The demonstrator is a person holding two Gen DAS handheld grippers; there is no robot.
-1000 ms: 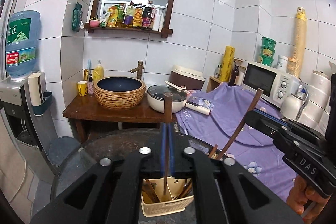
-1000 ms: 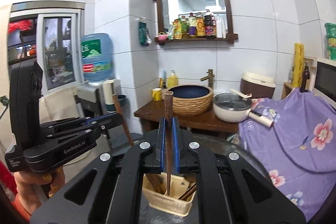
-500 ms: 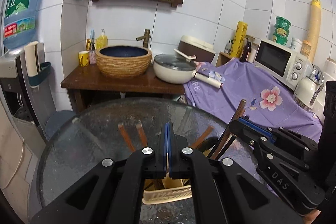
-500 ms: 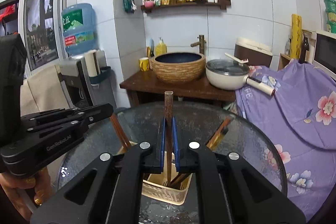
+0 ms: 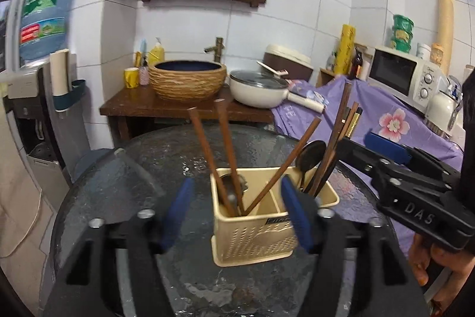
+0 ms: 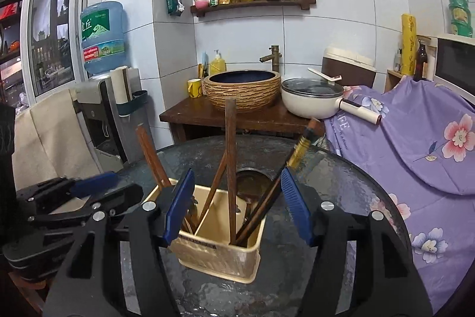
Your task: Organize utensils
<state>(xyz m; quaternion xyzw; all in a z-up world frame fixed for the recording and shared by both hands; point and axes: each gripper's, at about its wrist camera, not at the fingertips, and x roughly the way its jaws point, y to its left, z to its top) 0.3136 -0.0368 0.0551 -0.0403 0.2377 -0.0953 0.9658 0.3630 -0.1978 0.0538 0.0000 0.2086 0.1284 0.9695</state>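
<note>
A beige two-compartment utensil holder (image 5: 255, 233) stands on the round glass table (image 5: 148, 168); it also shows in the right wrist view (image 6: 219, 254). Several brown chopsticks (image 5: 225, 156) and a dark spoon (image 5: 310, 153) stand in it. In the right wrist view an upright chopstick (image 6: 231, 156) rests in the right compartment. My left gripper (image 5: 237, 213) is open and empty, its jaws either side of the holder. My right gripper (image 6: 236, 207) is open and empty just above the holder. Each gripper shows in the other's view, the right (image 5: 415, 186) and the left (image 6: 71, 207).
A purple flowered cloth (image 6: 415, 144) covers a counter right of the table, with a microwave (image 5: 400, 76). Behind are a wooden stand with a woven basin (image 6: 242, 89) and a white pan (image 6: 311, 100). A water dispenser (image 6: 101, 97) stands at the left.
Both grippers were shut on a chopstick each above the holder. Both have lowered, opened and let go; the chopsticks now stand in the holder.
</note>
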